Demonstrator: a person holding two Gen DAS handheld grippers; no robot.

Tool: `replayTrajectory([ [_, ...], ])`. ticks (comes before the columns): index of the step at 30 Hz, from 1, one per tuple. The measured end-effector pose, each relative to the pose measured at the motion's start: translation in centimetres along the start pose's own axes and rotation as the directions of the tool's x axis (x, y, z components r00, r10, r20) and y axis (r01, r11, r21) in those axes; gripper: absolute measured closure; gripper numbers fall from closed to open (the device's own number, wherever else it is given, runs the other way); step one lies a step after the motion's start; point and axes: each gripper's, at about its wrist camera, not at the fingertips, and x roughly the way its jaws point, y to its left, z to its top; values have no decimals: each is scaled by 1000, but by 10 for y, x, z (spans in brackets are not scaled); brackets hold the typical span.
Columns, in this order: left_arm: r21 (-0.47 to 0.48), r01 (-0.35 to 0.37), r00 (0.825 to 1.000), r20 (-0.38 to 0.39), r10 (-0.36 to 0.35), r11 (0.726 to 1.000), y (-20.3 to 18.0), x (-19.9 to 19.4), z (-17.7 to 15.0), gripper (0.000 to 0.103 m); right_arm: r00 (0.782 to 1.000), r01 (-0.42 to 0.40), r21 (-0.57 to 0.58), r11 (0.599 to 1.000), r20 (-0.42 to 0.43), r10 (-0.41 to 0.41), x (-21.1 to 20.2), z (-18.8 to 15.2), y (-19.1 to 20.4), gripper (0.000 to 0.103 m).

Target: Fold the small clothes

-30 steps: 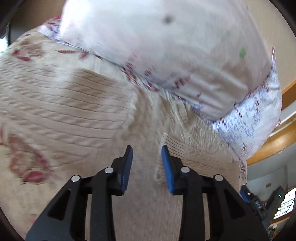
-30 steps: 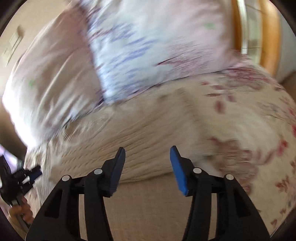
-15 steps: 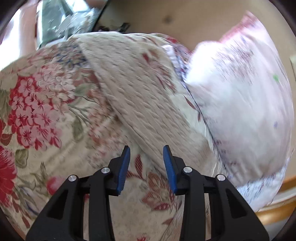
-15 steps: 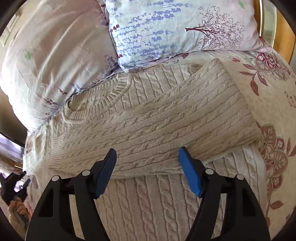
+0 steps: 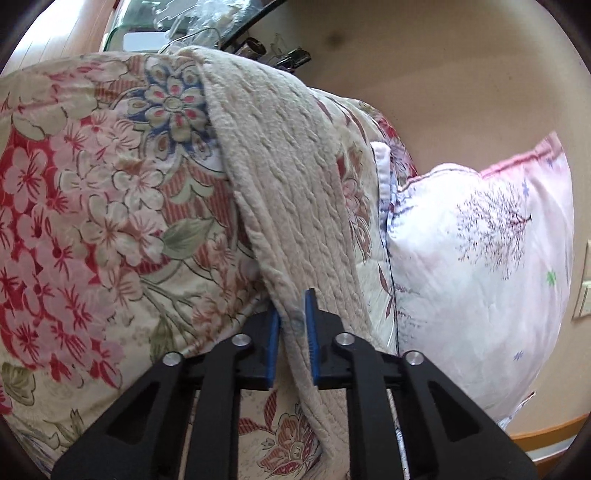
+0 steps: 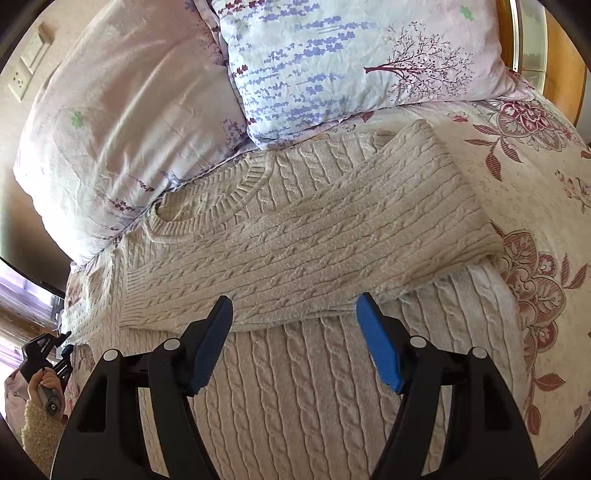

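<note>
A cream cable-knit sweater (image 6: 295,236) lies flat on the floral bedspread, one sleeve folded across its chest below the neckline. My right gripper (image 6: 295,325) hovers open over the folded sleeve's lower edge, nothing between its blue pads. In the left wrist view a long strip of the same sweater (image 5: 280,177), its other sleeve, runs away over the bed. My left gripper (image 5: 292,314) is shut on that sleeve's near edge, the knit pinched between the pads. The left gripper (image 6: 61,350) also shows small at the far left of the right wrist view, held by a hand.
Two pale printed pillows (image 6: 354,55) lie against the sweater's neckline, with a wooden headboard (image 6: 565,55) behind. A floral bedspread (image 5: 74,221) covers the bed. A glass-topped stand with clutter (image 5: 207,22) sits beyond the bed's far edge.
My left gripper swung from over the sweater to the sleeve at the bed's side and shut on its edge. My right gripper opened wider over the folded sleeve.
</note>
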Motion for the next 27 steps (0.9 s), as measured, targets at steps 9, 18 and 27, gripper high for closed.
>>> replayTrajectory([
  [9,55,118,992,33,-120,992,-30,-23,-16,96,1000,-17,4,1000,10,16,-7,-4,-3,32],
  [18,267,375,927,-93,-364,888,-123,-45,-101,96,999,-38,2,999,12,38,-10,-7,-5,32],
  [27,367,338,911,-359,-203,867,-122,44,-243,96,999,-35,26,999,-12,36,-9,-9,-20,32],
])
